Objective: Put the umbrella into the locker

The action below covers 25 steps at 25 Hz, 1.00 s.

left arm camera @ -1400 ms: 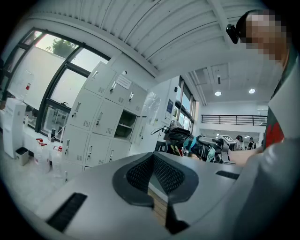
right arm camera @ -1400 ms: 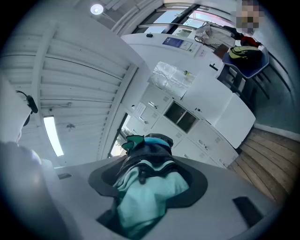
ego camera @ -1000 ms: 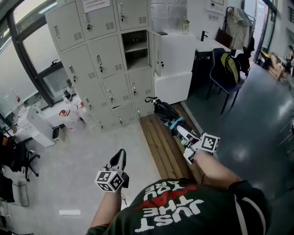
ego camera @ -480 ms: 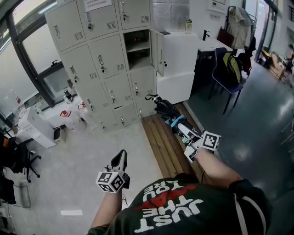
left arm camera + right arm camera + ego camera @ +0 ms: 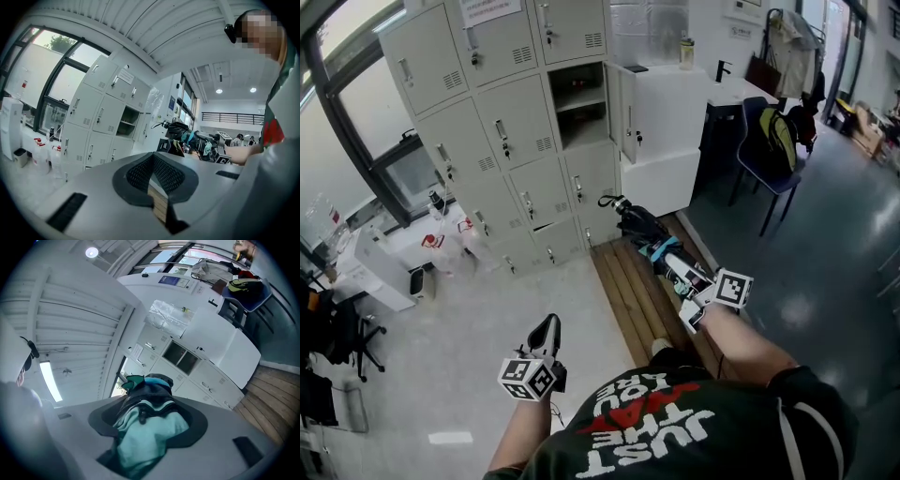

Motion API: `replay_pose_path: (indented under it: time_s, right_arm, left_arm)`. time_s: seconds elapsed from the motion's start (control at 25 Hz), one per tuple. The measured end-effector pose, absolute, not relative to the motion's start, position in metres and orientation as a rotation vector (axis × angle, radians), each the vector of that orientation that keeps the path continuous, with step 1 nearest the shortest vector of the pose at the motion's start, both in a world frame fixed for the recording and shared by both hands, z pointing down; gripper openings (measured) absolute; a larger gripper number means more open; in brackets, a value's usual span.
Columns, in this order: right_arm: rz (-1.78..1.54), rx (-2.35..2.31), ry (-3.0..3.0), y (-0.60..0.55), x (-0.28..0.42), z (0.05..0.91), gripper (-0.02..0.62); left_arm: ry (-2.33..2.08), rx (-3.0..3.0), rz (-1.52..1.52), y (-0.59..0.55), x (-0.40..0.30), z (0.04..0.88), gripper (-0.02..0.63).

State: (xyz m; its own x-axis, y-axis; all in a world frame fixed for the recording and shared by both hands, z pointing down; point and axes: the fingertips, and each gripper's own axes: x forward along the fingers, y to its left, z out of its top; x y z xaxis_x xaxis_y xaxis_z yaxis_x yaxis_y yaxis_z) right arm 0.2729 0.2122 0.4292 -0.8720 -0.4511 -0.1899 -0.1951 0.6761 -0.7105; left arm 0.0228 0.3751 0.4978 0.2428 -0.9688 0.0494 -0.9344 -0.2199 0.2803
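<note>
Your right tool [image 5: 682, 274] is clamped on the umbrella [image 5: 642, 228], jaws held wide by the bundled fabric. In the right gripper view, dark folds & a teal patch [image 5: 146, 434] fill the gap btw. the pads. Umbrella's folded, dark w/ a teal strap [image 5: 661, 250], sticking out ahead of the tool above the wooden slats [image 5: 623, 295], its looped end aimed at the foot of the lockers [image 5: 511, 122]. It isn't inside yet. One compartment [image 5: 579, 105] in the bank stands open, door [image 5: 625, 108] swung to the right. The umbrella sits lower than it & well apart. Your left tool [image 5: 546, 330] is closed, tips together w/ nothing btw. them, held over the pale floor [image 5: 469, 309] left of the slats & pointing toward the lockers. Off to the right, a blue chair [image 5: 759, 164] w/ a yellow-green backpack [image 5: 776, 139] on it stands by a white desk [image 5: 736, 92].
</note>
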Motion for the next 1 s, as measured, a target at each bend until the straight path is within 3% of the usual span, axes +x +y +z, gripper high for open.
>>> replay_pose_path:
  time_s: [1.0]
  right_arm:
    - [-1.062, -0.232, 2.734, -0.141, 0.229, 0.406, 0.261]
  left_arm:
    - [-1.915, 2.172, -0.227, -0.027, 0.038, 0.449, 0.009]
